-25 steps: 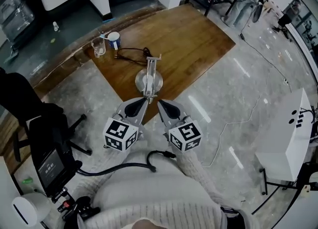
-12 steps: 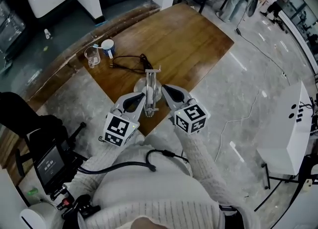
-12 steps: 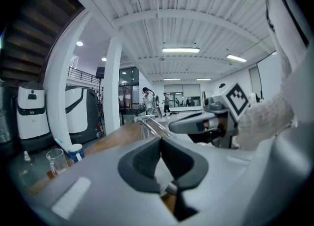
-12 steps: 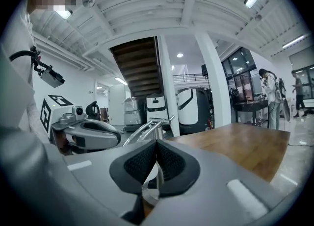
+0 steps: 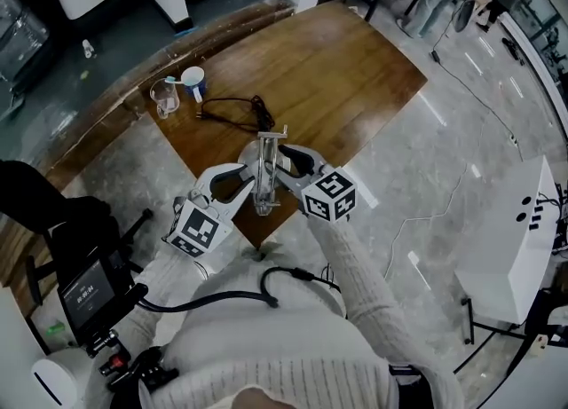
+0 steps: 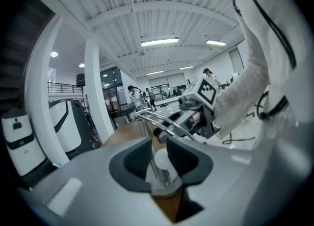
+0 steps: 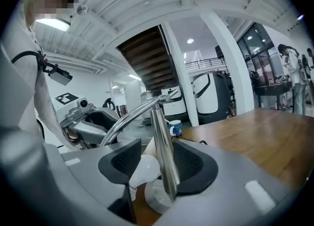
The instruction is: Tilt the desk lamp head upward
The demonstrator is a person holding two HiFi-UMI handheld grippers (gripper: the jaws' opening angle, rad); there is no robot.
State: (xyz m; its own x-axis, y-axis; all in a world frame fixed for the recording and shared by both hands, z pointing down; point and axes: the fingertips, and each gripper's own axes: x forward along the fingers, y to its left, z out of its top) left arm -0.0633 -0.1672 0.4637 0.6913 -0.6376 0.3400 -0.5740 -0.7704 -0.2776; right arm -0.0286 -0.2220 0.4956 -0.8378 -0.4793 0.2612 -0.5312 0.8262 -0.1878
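My right gripper (image 7: 156,166) just opened wide around the lamp's smooth chrome post (image 7: 161,137); left gripper (image 6: 158,156) just opened narrowly (round white bulb (image 6: 162,159) between).

At centre frame, the grey left gripper (image 5: 238,178) and grey right gripper (image 5: 293,161) had just been opening, both with jaws apart astride the chrome desk lamp (image 5: 264,172).

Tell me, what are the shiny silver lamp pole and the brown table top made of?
The shiny silver lamp pole looks like polished metal, probably chrome or steel: it is mirror-bright with long streaky reflections. The brown table top looks like varnished wood: grain lines run under a soft sheen, though it may be only veneer.
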